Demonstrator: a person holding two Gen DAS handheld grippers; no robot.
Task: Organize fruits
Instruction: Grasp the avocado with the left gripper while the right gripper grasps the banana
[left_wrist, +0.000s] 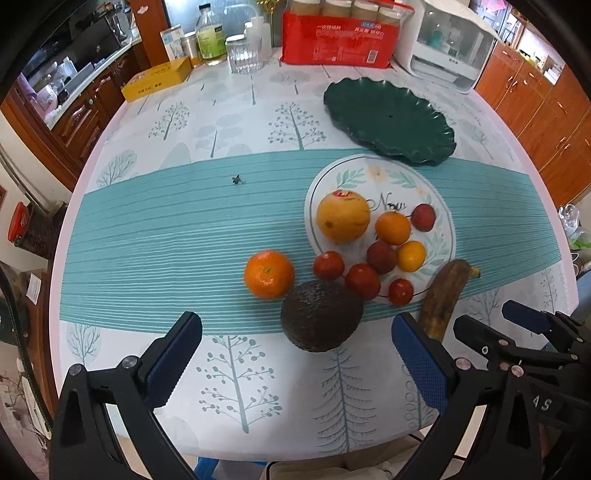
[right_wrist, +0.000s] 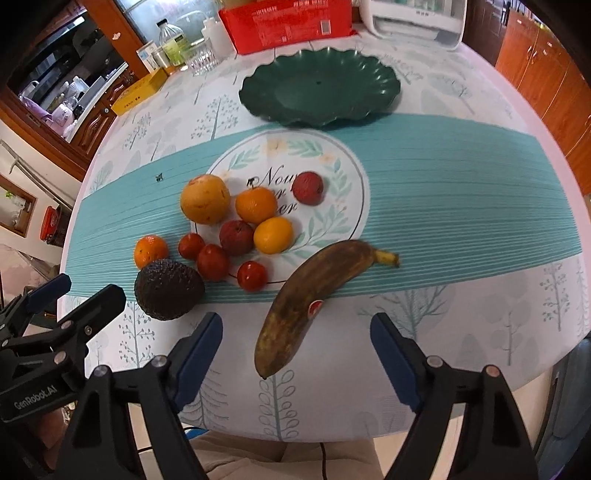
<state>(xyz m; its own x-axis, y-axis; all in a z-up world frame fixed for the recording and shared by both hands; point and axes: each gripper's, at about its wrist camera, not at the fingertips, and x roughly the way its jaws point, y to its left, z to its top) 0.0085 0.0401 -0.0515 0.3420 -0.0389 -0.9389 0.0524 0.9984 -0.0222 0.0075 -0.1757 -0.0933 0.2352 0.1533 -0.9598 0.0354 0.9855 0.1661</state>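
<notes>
**Both grippers spread wide at the near table edge**

The left gripper (left_wrist: 295, 343) hangs spread apart, holding nothing, before the dark bumpy avocado (left_wrist: 321, 315). The right gripper (right_wrist: 295, 341), equally wide, flanks the browned banana (right_wrist: 310, 295) without touching. Small fruits crowd the white floral plate (right_wrist: 332, 162); the scalloped green plate (right_wrist: 321, 86) lies beyond, bare tablecloth to either side.
</notes>
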